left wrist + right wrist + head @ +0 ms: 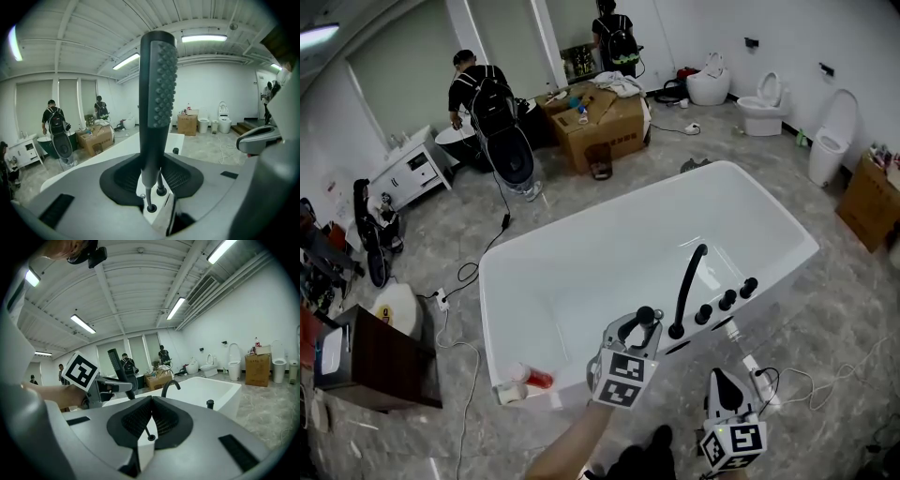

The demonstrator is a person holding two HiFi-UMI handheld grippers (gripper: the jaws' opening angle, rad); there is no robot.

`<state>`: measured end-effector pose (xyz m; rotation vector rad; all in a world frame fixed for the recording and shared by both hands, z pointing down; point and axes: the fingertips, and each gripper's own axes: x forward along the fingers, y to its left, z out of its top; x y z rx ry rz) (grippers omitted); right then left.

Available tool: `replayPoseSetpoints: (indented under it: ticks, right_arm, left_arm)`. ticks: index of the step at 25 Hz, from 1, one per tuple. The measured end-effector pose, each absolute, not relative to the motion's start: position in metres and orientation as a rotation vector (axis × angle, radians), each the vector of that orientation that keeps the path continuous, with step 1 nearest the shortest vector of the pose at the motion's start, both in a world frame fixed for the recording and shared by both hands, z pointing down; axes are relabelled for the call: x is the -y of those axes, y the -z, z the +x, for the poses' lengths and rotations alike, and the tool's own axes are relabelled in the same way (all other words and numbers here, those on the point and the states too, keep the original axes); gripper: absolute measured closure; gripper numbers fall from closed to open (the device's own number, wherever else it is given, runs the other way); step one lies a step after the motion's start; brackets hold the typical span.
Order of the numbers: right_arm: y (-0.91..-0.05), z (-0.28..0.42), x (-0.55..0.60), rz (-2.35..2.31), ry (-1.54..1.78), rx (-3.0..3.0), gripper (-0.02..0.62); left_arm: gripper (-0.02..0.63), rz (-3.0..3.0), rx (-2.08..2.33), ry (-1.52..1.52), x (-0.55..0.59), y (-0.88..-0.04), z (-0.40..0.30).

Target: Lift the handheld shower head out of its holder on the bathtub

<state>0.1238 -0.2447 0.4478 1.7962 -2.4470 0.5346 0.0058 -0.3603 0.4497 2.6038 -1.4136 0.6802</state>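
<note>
Left gripper view shows the left hand-held gripper (152, 178) clamped on the shower head (158, 89). The head's long axis stands upright between the jaws, its lower end just above the tub (124, 146) rim. The right hand-held gripper (149, 420) is pinched together, empty, off to the side.

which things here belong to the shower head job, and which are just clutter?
Job: shower head, gripped in the left tool; bathtub.
Clutter: cardboard box; toilet; cable; cabinet.
</note>
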Motion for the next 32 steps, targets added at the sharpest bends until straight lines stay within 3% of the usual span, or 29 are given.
replayPoseSetpoints:
  ticks: [32]
  right_arm:
    - [-0.395, 0.100, 0.178, 1.799, -0.393, 2.495, 0.588]
  left_arm:
    - [0.454, 2.747, 1.386, -0.561, 0.277, -0.344, -0.004]
